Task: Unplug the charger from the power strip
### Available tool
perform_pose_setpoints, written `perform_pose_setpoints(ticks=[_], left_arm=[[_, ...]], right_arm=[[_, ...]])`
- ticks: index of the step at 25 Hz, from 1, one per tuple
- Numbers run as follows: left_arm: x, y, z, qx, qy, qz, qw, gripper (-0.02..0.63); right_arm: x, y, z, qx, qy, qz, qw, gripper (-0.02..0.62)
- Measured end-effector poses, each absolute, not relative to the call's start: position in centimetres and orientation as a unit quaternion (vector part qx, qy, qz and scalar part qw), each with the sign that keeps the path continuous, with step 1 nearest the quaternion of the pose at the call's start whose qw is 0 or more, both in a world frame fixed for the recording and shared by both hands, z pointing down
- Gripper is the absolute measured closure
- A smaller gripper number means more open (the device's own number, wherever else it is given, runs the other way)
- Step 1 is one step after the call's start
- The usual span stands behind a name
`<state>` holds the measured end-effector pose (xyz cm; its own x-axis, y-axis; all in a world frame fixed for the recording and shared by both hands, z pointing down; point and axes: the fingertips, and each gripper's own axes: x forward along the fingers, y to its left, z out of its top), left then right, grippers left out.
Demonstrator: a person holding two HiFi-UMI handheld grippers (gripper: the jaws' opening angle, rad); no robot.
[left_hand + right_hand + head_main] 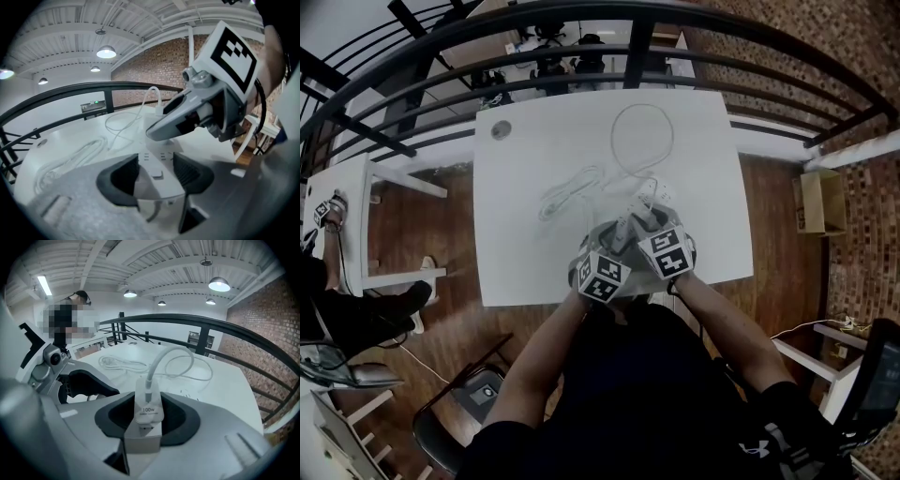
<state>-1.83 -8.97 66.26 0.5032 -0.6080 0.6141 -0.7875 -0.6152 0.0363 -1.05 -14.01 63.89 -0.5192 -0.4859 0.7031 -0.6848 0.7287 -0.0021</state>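
Note:
A white power strip (154, 180) lies near the front edge of the white table (525, 253). My left gripper (157, 171) is shut on its near end, one black pad on each side. A white charger (148, 408) marked 100w stands plugged into the strip (143, 439). My right gripper (148, 416) is shut on the charger, its pads against both sides. The charger's white cable (173, 357) arcs up and loops across the table (642, 141). In the head view both grippers, left (614, 242) and right (645, 223), sit side by side over the strip.
The strip's own cord lies coiled (567, 192) left of the grippers. A small round grey disc (501, 129) sits at the table's far left corner. A black railing (675, 66) runs behind the table. A chair (478, 394) stands at the near left.

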Motion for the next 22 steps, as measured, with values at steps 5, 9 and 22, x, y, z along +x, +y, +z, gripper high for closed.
perform_pose_setpoints(ticks=[5,9,22], left_arm=[[-1.8,-8.9,66.3,0.853,-0.406,0.287,0.161,0.368],[-1.7,-8.9,66.3,0.855,-0.402,0.288,0.161,0.368],[-1.7,-9.1,66.4,0.851,-0.398,0.298,0.171,0.373]], right_arm=[[-1.3,-13.7,63.6,0.335,-0.861,0.101,0.369,0.453],[-1.0,-13.9,63.4,0.340,-0.864,0.114,0.354,0.453],[0.4,-14.7,61.4,0.358,-0.864,0.254,0.247,0.453]])
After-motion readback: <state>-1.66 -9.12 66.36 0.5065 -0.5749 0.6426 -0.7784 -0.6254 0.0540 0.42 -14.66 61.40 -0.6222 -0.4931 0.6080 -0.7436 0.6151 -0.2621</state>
